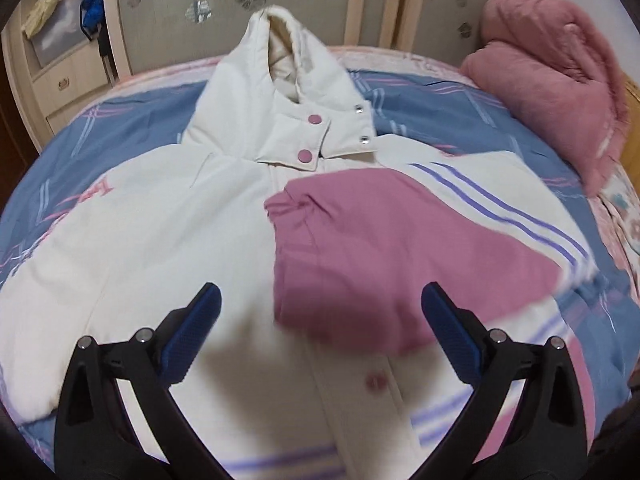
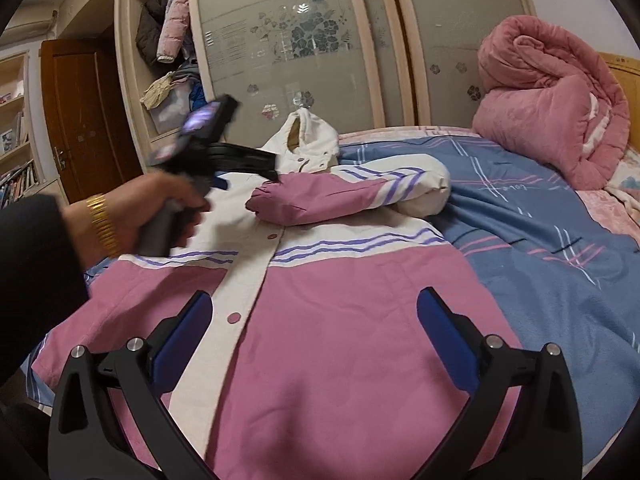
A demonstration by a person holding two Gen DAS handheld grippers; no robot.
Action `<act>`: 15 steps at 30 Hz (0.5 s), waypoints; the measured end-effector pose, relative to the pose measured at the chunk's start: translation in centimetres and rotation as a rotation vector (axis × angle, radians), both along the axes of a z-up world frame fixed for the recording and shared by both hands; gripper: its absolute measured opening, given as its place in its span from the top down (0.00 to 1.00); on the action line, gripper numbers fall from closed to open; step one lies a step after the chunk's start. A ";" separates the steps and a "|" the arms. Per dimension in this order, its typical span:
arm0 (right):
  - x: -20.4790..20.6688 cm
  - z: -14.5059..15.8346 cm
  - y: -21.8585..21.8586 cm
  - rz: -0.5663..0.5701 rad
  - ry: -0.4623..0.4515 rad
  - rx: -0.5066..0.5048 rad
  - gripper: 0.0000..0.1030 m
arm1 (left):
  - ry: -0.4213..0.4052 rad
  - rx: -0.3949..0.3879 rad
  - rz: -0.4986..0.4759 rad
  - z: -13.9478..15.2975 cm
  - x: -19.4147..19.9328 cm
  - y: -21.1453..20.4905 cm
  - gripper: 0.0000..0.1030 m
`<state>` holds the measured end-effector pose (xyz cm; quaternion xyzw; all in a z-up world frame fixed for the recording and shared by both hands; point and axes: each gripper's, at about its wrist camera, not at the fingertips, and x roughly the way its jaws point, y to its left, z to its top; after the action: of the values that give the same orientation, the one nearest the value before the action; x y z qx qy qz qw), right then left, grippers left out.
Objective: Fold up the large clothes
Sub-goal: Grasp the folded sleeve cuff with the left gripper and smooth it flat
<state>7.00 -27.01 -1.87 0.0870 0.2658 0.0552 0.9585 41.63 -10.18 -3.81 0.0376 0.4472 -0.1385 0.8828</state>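
Lying lengthwise, jacket (image 2: 320, 320) hood far

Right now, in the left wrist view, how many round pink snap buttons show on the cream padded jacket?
3: collar button, second below it, blurred one on the placket; pink sleeve may hide more.

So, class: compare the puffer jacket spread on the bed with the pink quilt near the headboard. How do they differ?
The jacket lies spread flat; the quilt is rolled into a tall bundle.
The jacket is cream and pink with purple stripes; the quilt is almost wholly pink.
The jacket lies mid-bed, under both grippers; the quilt sits far off at the edge.
Both are padded and rest on the blue bedsheet.
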 end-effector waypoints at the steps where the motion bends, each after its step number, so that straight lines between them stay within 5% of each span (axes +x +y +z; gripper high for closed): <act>1: 0.2 0.0 0.2 0.007 -0.005 -0.005 0.01 | 0.002 0.024 0.009 -0.5 0.7 -0.3 0.05; 4: 0.6 0.1 0.7 0.024 -0.004 -0.001 0.01 | 0.052 0.064 0.038 -2.4 2.8 -0.8 0.25; 6: 0.8 0.1 1.0 0.031 -0.004 -0.002 0.01 | 0.077 0.057 0.040 -3.2 3.3 -1.0 0.53; 9: 1.1 0.1 1.3 0.035 -0.001 -0.001 0.01 | 0.022 0.087 0.045 -3.0 3.0 -1.4 0.69; 15: 1.7 -0.5 2.1 0.050 0.017 -0.014 0.01 | -0.106 0.098 0.072 0.4 2.1 0.6 0.84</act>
<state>8.73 -24.89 -2.33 0.0741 0.2765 0.0764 0.9551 43.74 -9.54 -3.36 0.0719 0.4071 -0.0827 0.9068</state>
